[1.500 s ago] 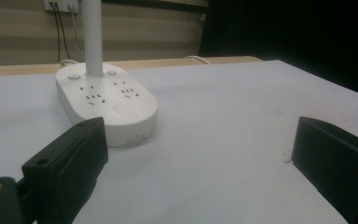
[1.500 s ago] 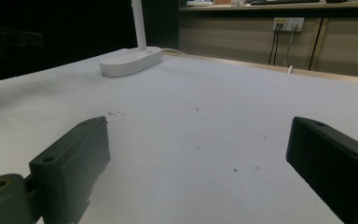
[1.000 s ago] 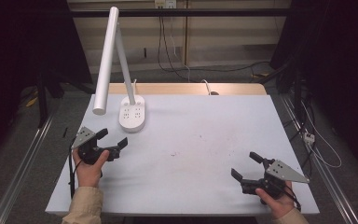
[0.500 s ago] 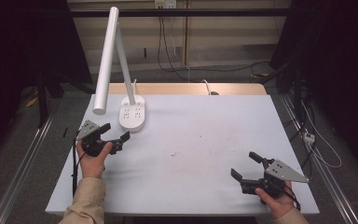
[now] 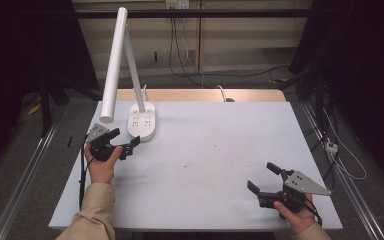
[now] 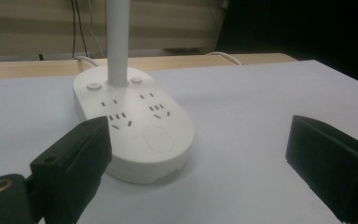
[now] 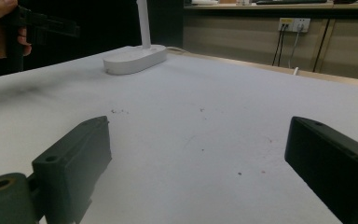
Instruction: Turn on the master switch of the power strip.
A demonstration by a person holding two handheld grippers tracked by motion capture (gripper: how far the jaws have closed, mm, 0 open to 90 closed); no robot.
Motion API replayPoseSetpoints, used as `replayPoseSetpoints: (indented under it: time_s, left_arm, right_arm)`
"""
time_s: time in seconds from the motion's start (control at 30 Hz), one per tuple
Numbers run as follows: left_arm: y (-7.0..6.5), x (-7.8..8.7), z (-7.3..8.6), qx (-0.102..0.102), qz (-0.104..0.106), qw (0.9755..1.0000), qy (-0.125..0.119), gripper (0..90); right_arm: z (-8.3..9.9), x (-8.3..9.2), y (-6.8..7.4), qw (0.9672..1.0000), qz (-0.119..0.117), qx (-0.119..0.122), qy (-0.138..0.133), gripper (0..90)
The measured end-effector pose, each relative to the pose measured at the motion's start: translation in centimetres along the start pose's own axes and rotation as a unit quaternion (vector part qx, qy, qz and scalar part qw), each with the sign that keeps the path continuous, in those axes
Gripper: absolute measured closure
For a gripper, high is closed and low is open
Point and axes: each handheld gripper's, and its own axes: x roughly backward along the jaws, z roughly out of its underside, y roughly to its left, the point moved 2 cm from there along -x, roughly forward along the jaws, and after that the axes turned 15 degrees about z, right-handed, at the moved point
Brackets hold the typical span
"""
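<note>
Closing my left gripper (image 5: 129,143) on the desk lamp base (image 5: 142,121), jaws apart.
Next: reach its power button (image 6: 93,86) at 11 o'clock; right gripper (image 5: 266,180) spread wide, idle.

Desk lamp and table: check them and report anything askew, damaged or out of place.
Nothing stands out. The desk lamp stands flat on the table, its base intact. A few small dark specks mark the tabletop. The left gripper is open beside the base, not touching.

White table (image 5: 220,150), faint dark specks mid-surface; wooden board (image 5: 200,95) along far edge; cables (image 5: 190,55) on floor behind.
</note>
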Motion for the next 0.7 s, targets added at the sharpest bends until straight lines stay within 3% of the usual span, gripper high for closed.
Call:
replayPoseSetpoints:
  time_s: [0.37, 0.7]
  left_arm:
    - [0.4, -0.8, -0.7, -0.004, -0.001, 1.0, 0.003, 8.4]
    - [1.3, -1.0, -0.4, -0.002, -0.019, 0.9998, 0.006, 14.0]
  right_arm:
    - [0.0, 0.0, 0.0, 1.0, 0.0, 0.0, 0.001, 6.8]
    - [0.0, 0.0, 0.0, 1.0, -0.001, 0.003, 0.001, 6.9]
